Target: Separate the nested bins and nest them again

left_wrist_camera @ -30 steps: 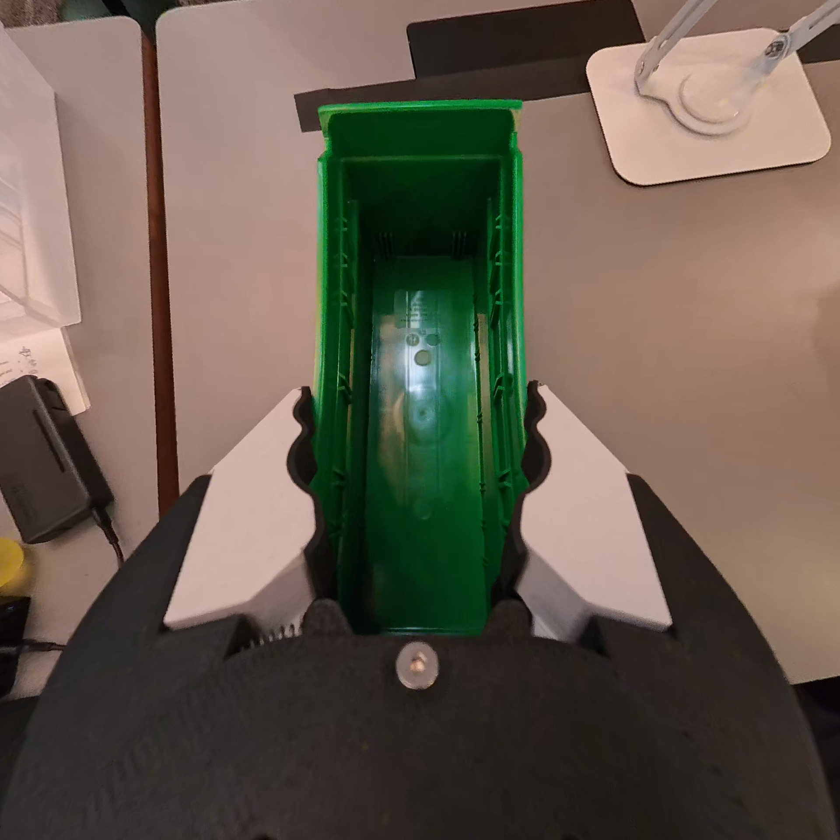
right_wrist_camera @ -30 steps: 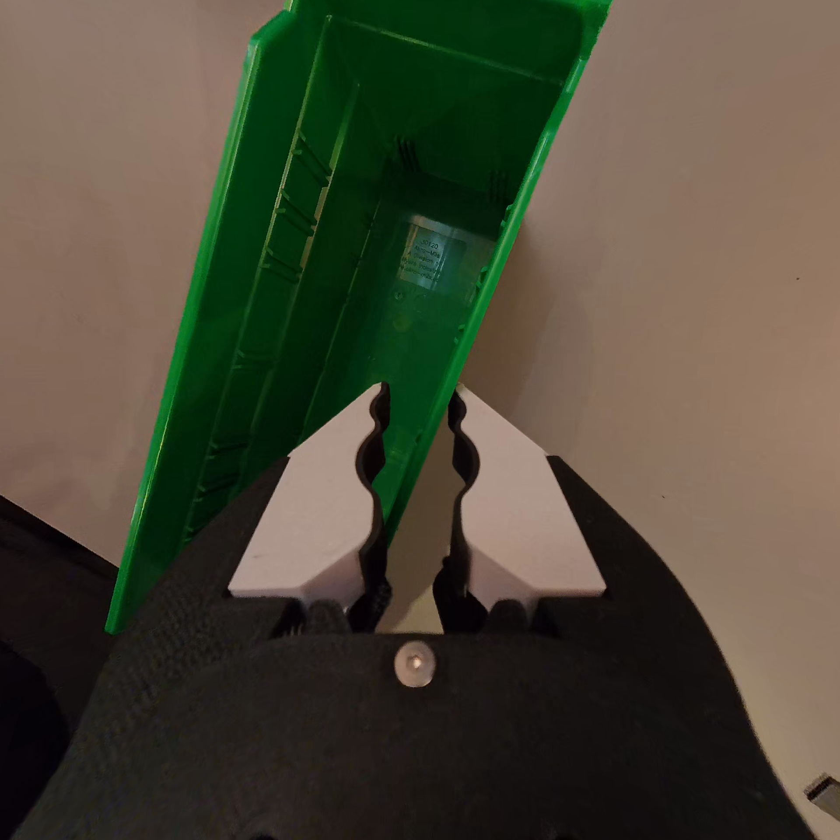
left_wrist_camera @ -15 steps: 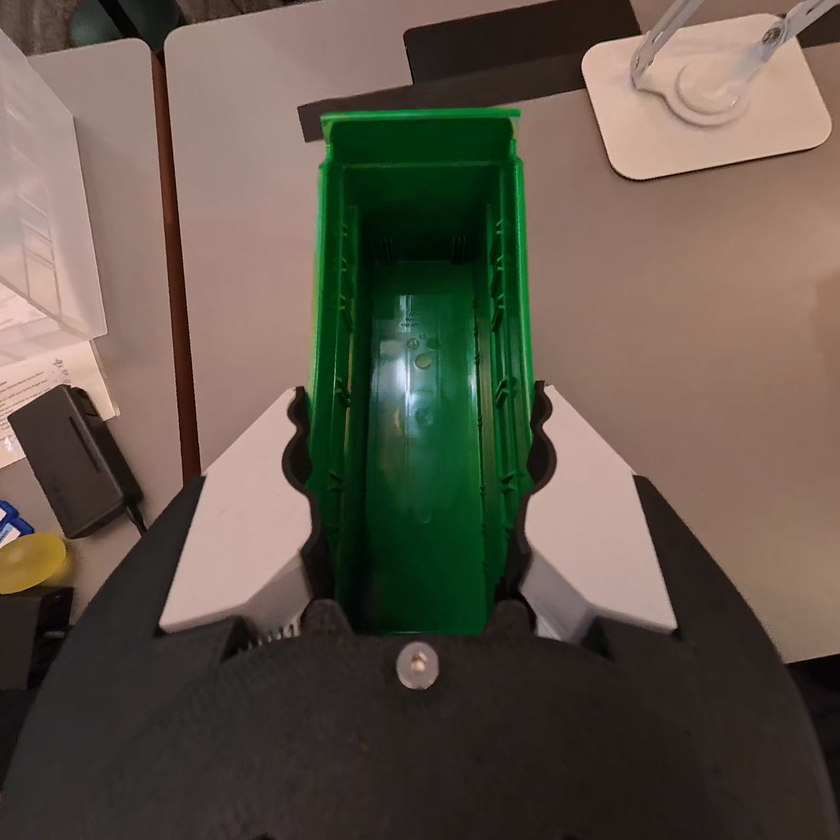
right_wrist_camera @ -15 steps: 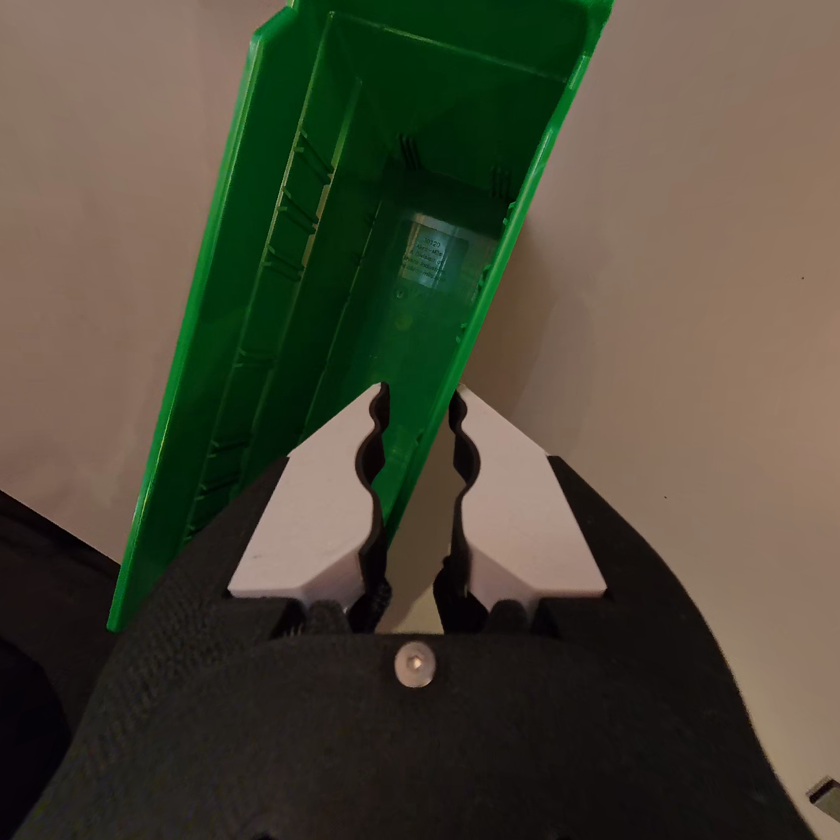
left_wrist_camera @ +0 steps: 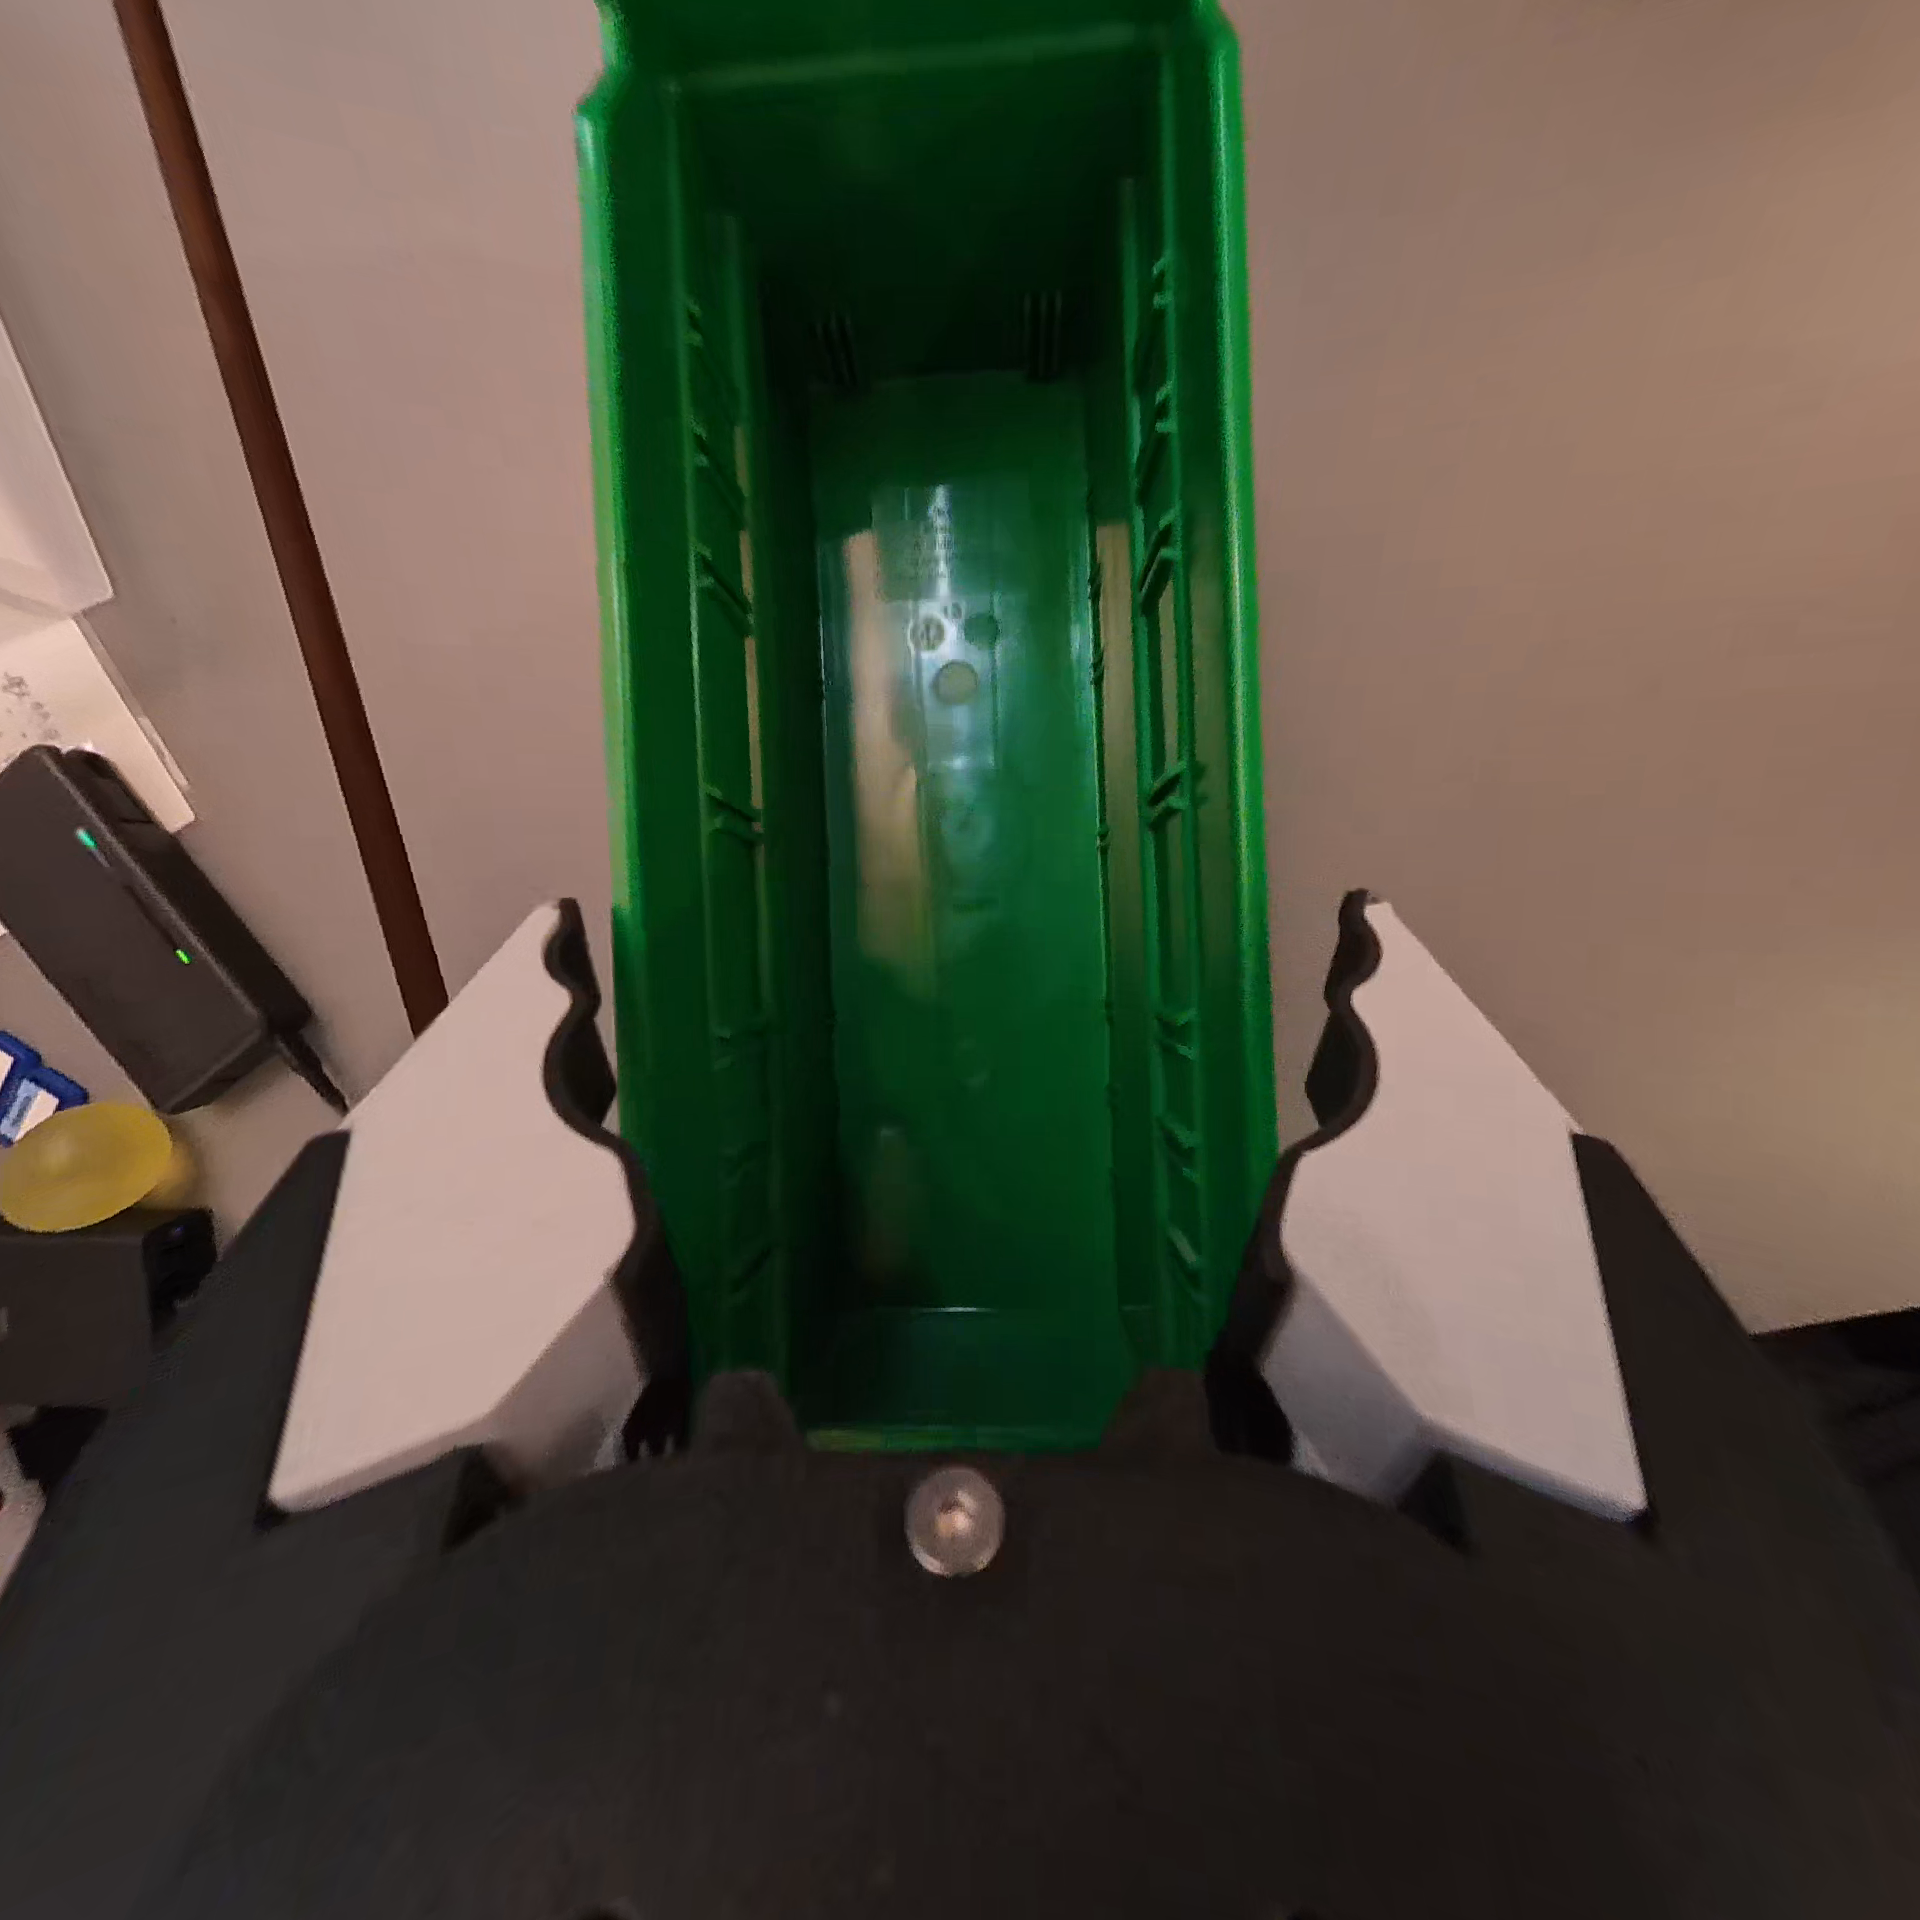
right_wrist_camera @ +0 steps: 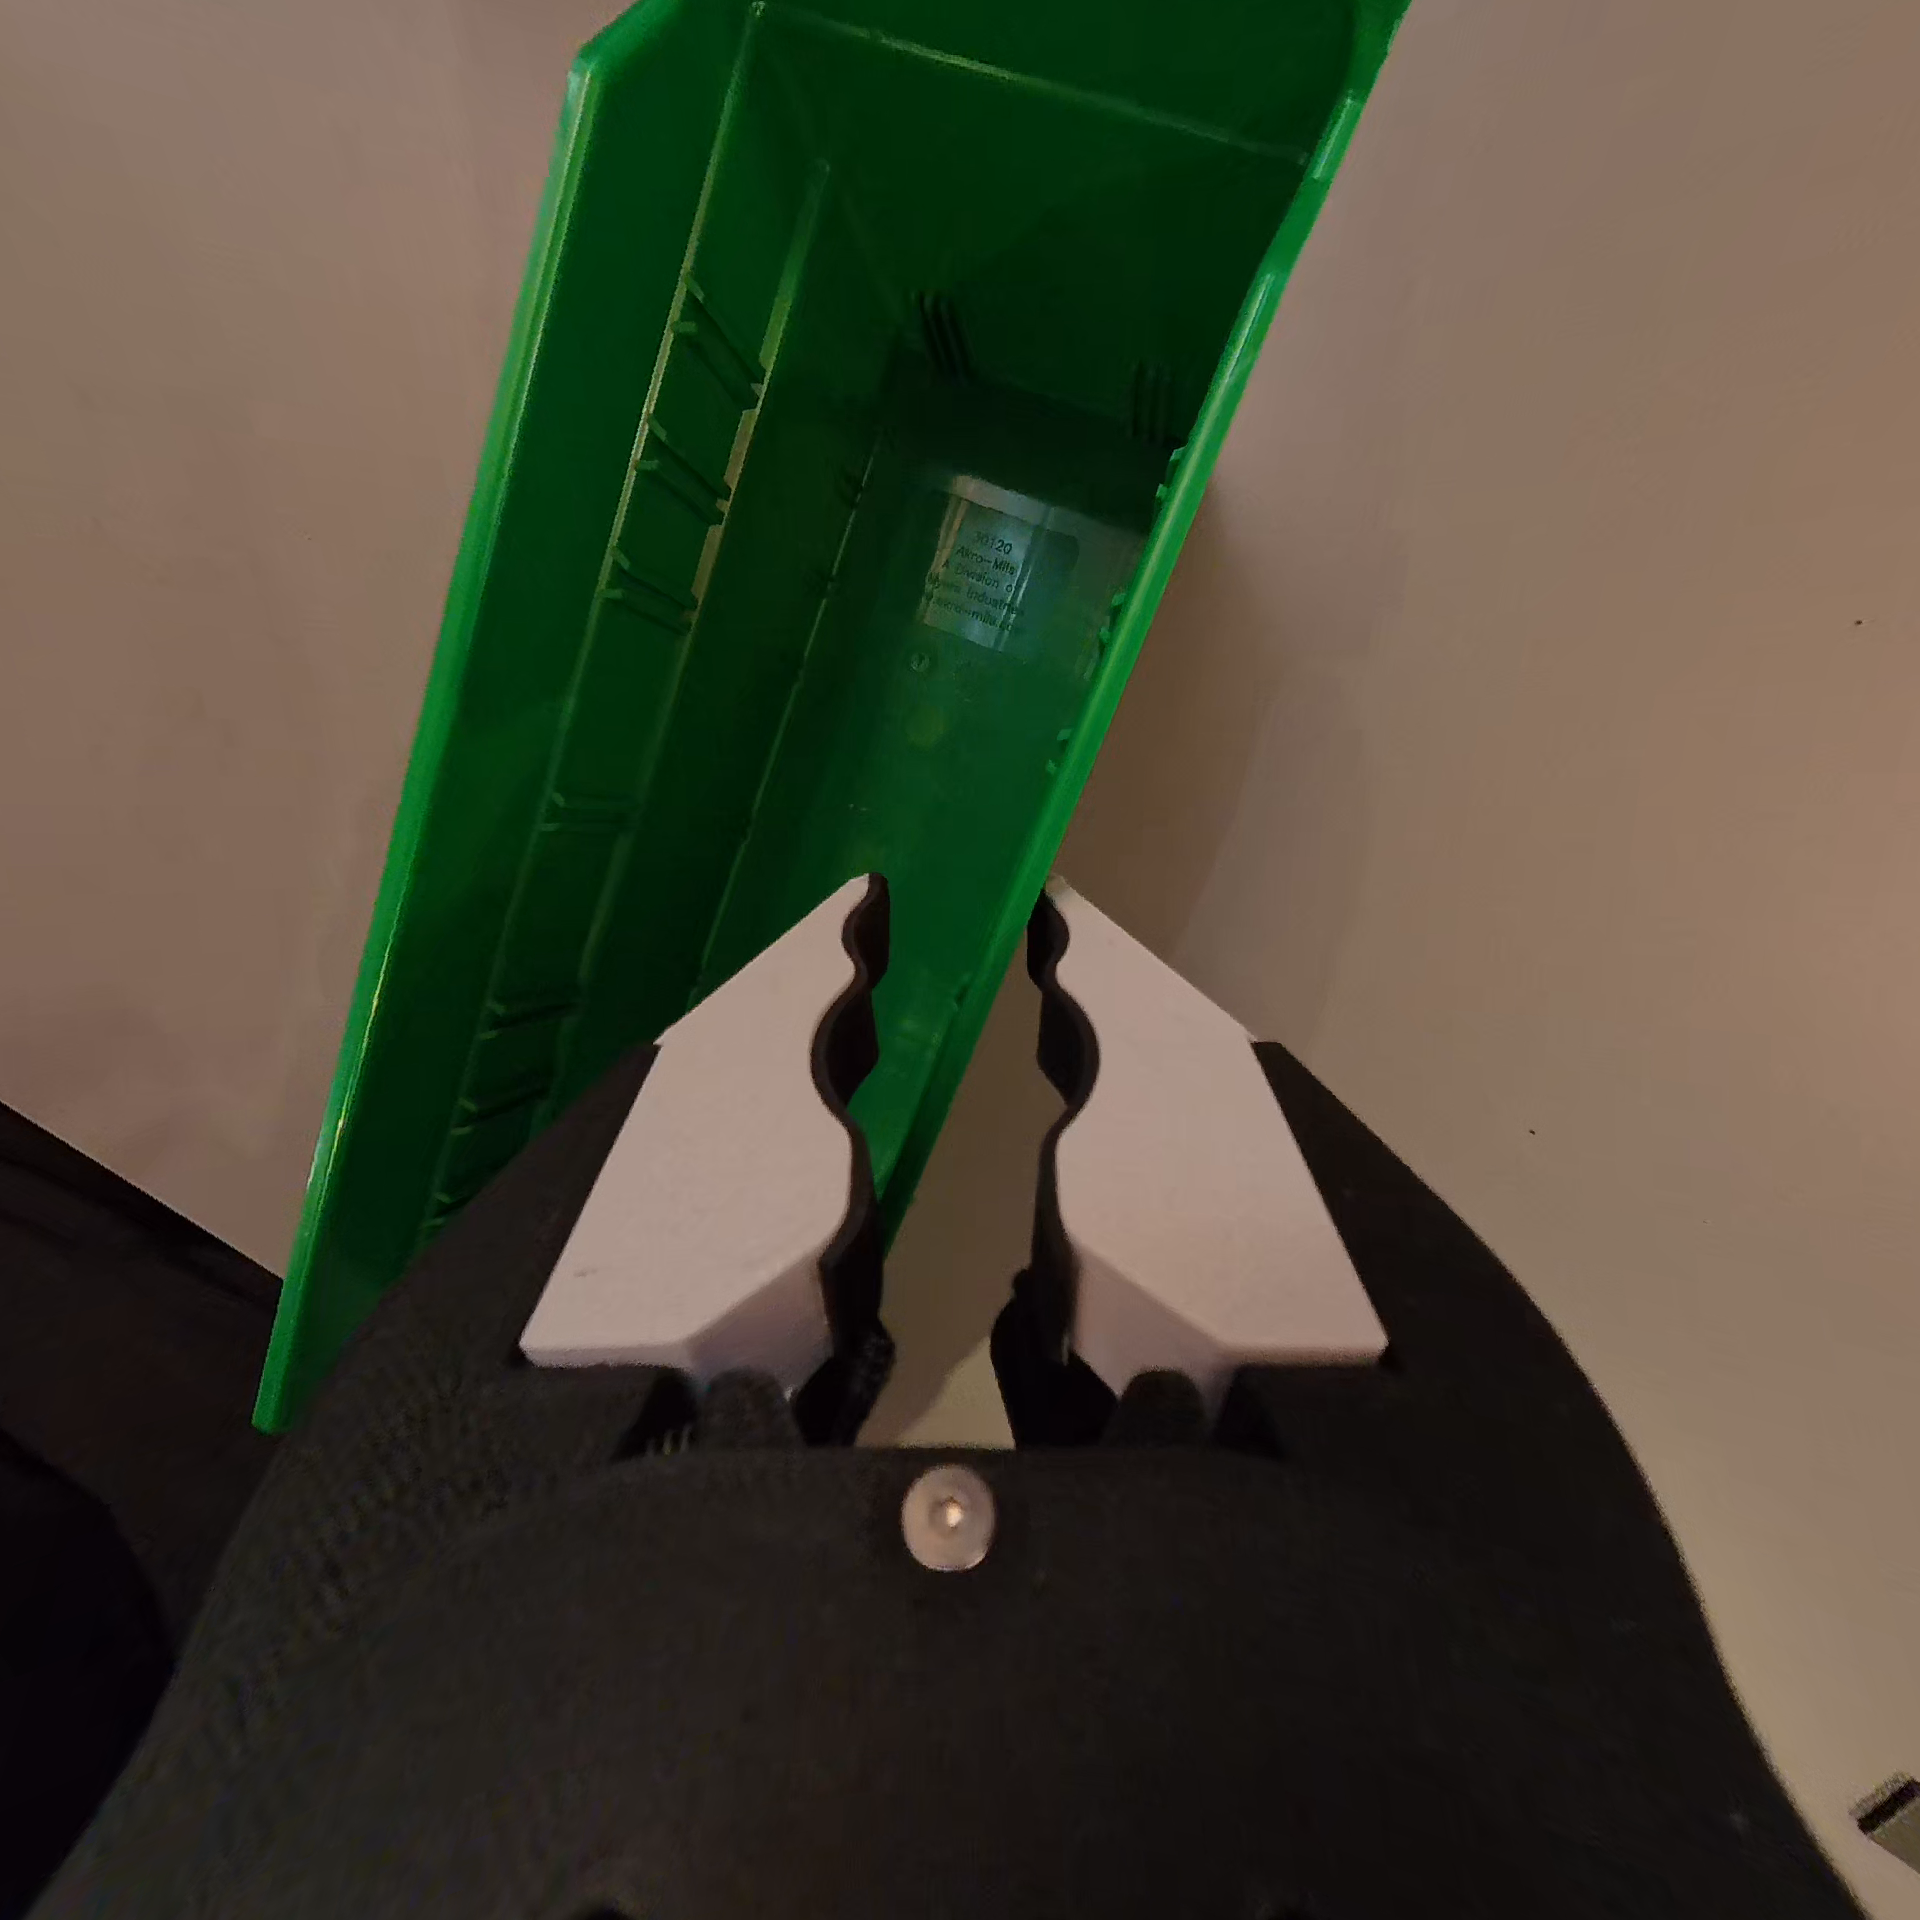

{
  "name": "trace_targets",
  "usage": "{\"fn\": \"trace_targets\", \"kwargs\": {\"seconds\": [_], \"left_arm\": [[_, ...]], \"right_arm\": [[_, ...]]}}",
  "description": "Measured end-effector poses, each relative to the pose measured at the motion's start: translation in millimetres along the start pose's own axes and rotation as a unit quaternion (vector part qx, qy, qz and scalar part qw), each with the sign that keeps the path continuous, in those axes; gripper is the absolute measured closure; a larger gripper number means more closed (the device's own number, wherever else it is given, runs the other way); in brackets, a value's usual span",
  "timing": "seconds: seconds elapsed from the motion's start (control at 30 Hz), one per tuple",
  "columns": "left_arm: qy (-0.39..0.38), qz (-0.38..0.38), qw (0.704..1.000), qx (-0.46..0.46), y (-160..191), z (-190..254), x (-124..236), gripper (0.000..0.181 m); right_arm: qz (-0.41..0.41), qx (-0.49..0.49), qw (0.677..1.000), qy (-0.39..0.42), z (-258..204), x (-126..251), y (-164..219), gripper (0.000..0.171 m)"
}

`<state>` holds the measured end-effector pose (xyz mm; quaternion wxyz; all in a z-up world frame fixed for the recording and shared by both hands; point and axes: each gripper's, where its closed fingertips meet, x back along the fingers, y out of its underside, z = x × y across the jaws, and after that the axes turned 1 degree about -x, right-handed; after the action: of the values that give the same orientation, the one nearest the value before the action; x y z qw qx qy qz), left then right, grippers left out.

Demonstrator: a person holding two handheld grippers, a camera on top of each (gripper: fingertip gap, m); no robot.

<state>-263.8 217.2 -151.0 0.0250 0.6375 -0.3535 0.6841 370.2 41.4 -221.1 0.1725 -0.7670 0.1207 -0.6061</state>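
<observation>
Left gripper (left_wrist_camera: 961,1023): jaws spread wide to either side of a green plastic bin (left_wrist_camera: 935,727), straddling its near end. The left pad sits at or just beside the bin's wall; on the right a narrow gap shows, so this is a loose bracket — not a clamp. The bin lies lengthwise on the grey table (left_wrist_camera: 1558,520), open side up, empty, with a moulded label panel on its floor. Whether it is one bin or two nested cannot be told from this view.

Right gripper (right_wrist_camera: 961,997): jaws partly closed with one long side wall of a green bin (right_wrist_camera: 727,623) between them. The wall touches the left pad; a gap remains at the right pad, so firm grip is not confirmed. This bin appears tilted against the table (right_wrist_camera: 1558,520).

Handling judgement: thin-walled moulded plastic — light, fairly stiff, glossy and likely slippery under the pads. The ribbed side walls and rolled rim offer the best hold; pinching mid-wall may flex it.

Off to the left: a black power adapter (left_wrist_camera: 135,925) and a yellow disc (left_wrist_camera: 83,1169).
</observation>
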Motion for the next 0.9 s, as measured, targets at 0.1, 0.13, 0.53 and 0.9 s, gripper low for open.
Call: {"fn": "trace_targets", "kwargs": {"seconds": [0.1, 0.13, 0.53, 0.9], "left_arm": [[-0.016, -0.028, 0.999, -0.012, 3, -2, -2, 0.055], [-0.019, -0.031, 0.999, -0.01, 2, -2, -1, 0.061], [-0.009, 0.033, 0.999, 0.003, -11, -2, 14, 0.083], [-0.023, 0.077, 0.997, -0.004, -26, -7, 51, 0.083]], "right_arm": [[-0.001, 0.0, 1.0, 0.0, 0, 0, 1, 0.146], [-0.002, 0.0, 1.0, 0.0, 0, 0, 1, 0.146], [0.0, -0.001, 1.0, -0.003, 0, -1, 0, 0.147], [0.001, -0.002, 1.0, -0.005, 0, -1, 0, 0.147]]}}
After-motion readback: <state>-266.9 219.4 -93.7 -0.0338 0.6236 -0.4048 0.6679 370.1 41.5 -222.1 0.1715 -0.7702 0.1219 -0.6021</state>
